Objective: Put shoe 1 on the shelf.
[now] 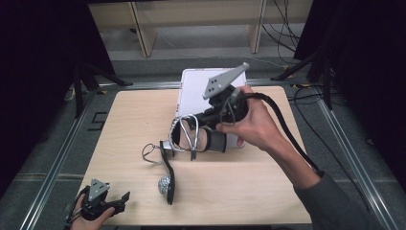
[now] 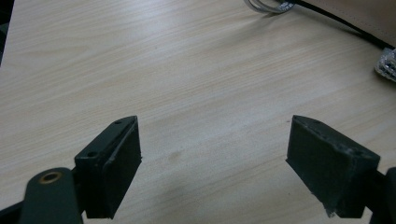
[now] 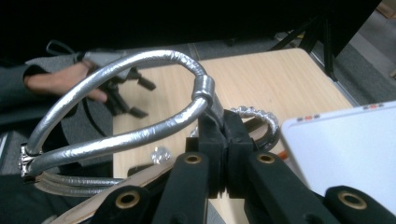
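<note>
Overhead, in the high view, the right claw (image 1: 191, 125) is seen raised above the middle of the bench (image 1: 134, 110), carried by the person's right hand (image 1: 253, 125). A strappy silver sandal (image 1: 189, 136) is gripped by it at one of the straps and hangs clear of the wood in front of a white box (image 1: 201, 79) that sits at the far edge. A second sandal (image 1: 165, 172) is lying on the bench below and to the left, its black sole turned on edge, a glittering ornament just beside it and a loop of silver strap near its far end. The left claw (image 1: 119, 199) is held low at the near left corner, in the left hand (image 1: 93, 215), well apart from both shoes.

In the left gripper view, the left claw (image 2: 215, 158) is shown with its jaws standing wide, nothing between them, bare wood beneath. Part of the lying sandal is caught at the top edge.

In the right gripper view, the right claw (image 3: 226, 140) is seen clamped tight on a silver strap of the lifted sandal (image 3: 116, 93), whose loops arch up to the left. The white box (image 3: 345, 144) is seen at the right, and the other claw is seen farther off at the left.
</note>
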### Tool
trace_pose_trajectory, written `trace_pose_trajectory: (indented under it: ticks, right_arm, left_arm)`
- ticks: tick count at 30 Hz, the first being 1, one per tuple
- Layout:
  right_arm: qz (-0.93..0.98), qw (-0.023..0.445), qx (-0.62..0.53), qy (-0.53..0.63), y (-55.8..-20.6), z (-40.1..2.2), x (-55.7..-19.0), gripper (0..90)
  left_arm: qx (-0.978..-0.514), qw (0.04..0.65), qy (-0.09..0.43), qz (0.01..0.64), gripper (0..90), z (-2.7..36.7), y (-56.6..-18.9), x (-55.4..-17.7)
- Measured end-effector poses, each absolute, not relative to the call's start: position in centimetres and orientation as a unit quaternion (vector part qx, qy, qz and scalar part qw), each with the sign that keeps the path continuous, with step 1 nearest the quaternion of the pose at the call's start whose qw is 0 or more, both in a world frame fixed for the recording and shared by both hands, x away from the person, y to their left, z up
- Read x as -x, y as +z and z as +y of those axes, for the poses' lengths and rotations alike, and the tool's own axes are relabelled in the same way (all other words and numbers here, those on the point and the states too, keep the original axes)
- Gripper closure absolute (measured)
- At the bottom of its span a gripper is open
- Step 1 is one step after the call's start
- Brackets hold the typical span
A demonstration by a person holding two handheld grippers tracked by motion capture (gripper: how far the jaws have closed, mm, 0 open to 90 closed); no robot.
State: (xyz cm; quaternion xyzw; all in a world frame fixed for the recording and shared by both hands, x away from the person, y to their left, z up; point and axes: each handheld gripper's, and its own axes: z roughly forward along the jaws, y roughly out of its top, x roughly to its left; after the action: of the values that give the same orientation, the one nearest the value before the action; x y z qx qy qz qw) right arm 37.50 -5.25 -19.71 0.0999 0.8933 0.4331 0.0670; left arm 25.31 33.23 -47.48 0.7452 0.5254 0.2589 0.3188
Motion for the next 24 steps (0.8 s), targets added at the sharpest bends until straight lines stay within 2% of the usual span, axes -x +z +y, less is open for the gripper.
trace_pose_trajectory:
  ticks: [7, 8, 13, 17, 24]
  right_arm:
    - [0.894, 0.07, -0.129, 0.424, -17.8, -3.5, -39.6, 88.8]
    - [0.892, 0.083, -0.126, 0.426, -17.2, -3.0, -41.1, 88.7]
    - [0.888, 0.095, -0.156, 0.421, -16.4, -2.5, -43.2, 88.8]
    - [0.879, 0.124, -0.186, 0.42, -15.8, -2.3, -46.3, 88.7]
    - [0.861, 0.157, -0.241, 0.419, -16.3, -2.3, -50.0, 88.7]
  left_arm:
    - [-0.743, 0.322, 0.257, 0.528, 17.1, 33.1, -47.4, -25.2]
    - [-0.743, 0.325, 0.256, 0.526, 17.1, 33.1, -47.5, -25.2]
    - [-0.748, 0.319, 0.256, 0.522, 17.1, 33.2, -47.5, -25.3]
    - [-0.752, 0.315, 0.258, 0.519, 17.1, 33.2, -47.5, -25.3]
    - [-0.748, 0.324, 0.253, 0.521, 17.1, 33.1, -47.6, -25.3]
